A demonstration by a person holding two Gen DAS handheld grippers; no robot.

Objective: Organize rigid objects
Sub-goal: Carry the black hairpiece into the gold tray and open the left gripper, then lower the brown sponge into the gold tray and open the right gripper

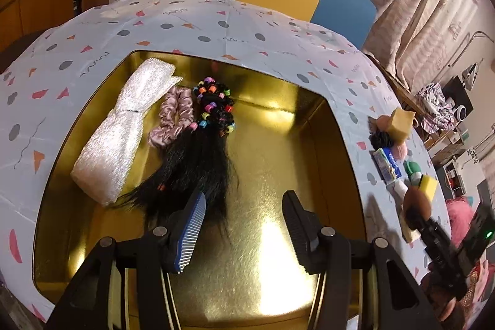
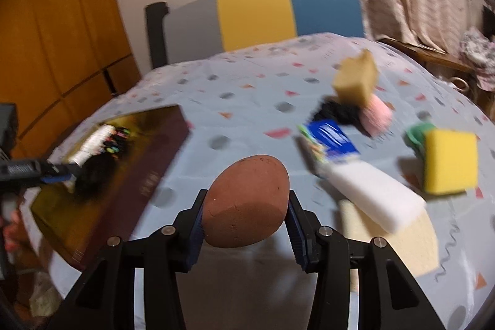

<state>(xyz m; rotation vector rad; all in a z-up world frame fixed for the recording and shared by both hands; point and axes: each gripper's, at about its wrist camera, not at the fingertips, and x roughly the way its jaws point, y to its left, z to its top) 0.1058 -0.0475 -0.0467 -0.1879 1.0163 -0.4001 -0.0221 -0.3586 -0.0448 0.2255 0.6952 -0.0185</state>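
My left gripper (image 1: 241, 225) hangs over the gold tray (image 1: 309, 119), jaws apart, 1 blue comb (image 1: 187, 232) lying against its left finger only. My right gripper (image 2: 246, 217) clamps 1 brown egg-shaped sponge (image 2: 246, 201) above the tabletop (image 2: 247, 82). Toward the tabletop's right edge I count 2 yellow sponges (image 2: 450, 164) and 1 white block (image 2: 374, 197).

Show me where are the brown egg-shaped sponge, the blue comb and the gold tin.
brown egg-shaped sponge (image 2: 246, 203): right wrist view, its middle.
blue comb (image 1: 188, 232): left wrist view, its toothed blade.
gold tin (image 1: 272, 163): left wrist view, bare floor.
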